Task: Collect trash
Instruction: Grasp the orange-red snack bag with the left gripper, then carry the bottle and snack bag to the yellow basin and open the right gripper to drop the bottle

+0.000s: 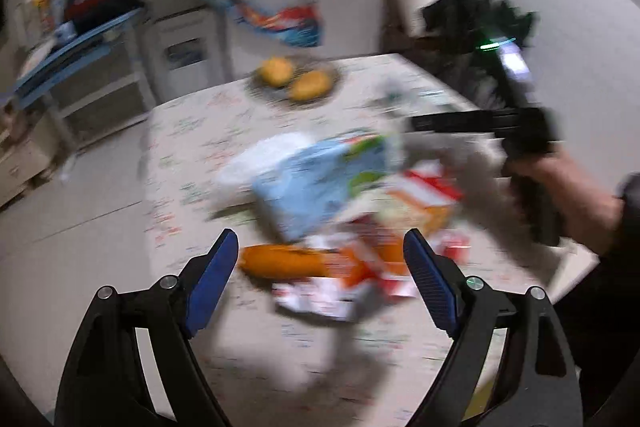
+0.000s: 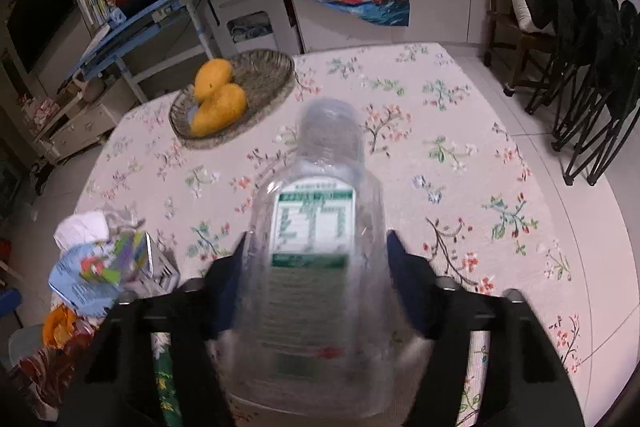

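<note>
My right gripper is shut on a clear plastic bottle with a green and white label, held above the floral tablecloth. My left gripper is open and empty, just short of a blurred pile of trash: a light blue carton, an orange wrapper, red and white packets. The same pile shows at the left in the right wrist view: blue carton, white tissue, orange wrapper. The right gripper's body and hand are at the right of the left wrist view.
A woven basket with two mangoes stands at the table's far left. A blue shelf with bags and a white cabinet stand behind. Chairs with dark clothes are right of the table.
</note>
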The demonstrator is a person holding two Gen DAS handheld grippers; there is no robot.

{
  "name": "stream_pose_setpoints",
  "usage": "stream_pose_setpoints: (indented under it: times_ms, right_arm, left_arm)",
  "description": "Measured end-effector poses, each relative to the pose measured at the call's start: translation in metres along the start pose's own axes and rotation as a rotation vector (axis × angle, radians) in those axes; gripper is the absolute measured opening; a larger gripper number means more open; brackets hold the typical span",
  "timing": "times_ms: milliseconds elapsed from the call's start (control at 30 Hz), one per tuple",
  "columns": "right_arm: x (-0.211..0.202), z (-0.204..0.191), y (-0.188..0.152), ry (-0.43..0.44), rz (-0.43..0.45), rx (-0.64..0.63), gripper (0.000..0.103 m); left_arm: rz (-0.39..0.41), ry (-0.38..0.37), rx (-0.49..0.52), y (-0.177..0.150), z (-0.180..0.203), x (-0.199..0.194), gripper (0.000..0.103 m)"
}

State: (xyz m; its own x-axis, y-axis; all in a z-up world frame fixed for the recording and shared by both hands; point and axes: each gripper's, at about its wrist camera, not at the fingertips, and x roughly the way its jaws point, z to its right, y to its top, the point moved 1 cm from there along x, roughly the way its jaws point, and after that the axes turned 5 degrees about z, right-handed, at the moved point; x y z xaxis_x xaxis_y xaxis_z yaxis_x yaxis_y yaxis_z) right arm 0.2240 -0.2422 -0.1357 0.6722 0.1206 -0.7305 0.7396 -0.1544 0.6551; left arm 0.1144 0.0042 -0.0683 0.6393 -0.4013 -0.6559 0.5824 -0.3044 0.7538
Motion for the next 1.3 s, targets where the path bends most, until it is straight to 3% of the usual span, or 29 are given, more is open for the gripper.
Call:
stream_pose_setpoints:
  times_ms: [33,200,367,533,633,733,1067,1300]
  right_arm:
    - [-0.002,0.000,-0.002,0.000,0.003,-0.007,0.056]
    - [-0.014,0.004,-0.012,0.010,-0.003,-0.031,0.056]
    - [-0.026,0.007,-0.023,0.035,-0.025,-0.028,0.056]
    - [-0.034,0.004,-0.033,0.059,-0.038,-0.024,0.057]
    - [-0.038,0.002,-0.038,0.068,-0.041,-0.022,0.057]
    - [-0.042,0.000,-0.044,0.077,-0.042,-0.016,0.057]
    - [-0.060,0.000,-0.069,0.106,-0.039,0.020,0.057]
    - [-0.075,0.000,-0.082,0.112,-0.021,0.036,0.056]
  left_arm:
    - [0.006,-0.036,0.024,-0.001,0.010,-0.003,0.082]
    - [-0.042,-0.061,0.116,-0.011,0.035,0.004,0.082]
    - [-0.089,-0.016,0.128,-0.017,0.045,0.019,0.080]
    - [-0.164,0.035,0.071,-0.023,0.036,0.037,0.042]
    - [-0.145,0.041,0.067,-0.022,0.037,0.034,0.026]
    - [-0.113,0.034,0.043,-0.020,0.039,0.026,0.018]
    - [-0.032,-0.111,-0.174,-0.018,0.034,-0.004,0.016]
    - [-0.016,-0.136,-0.241,-0.031,0.037,-0.021,0.016]
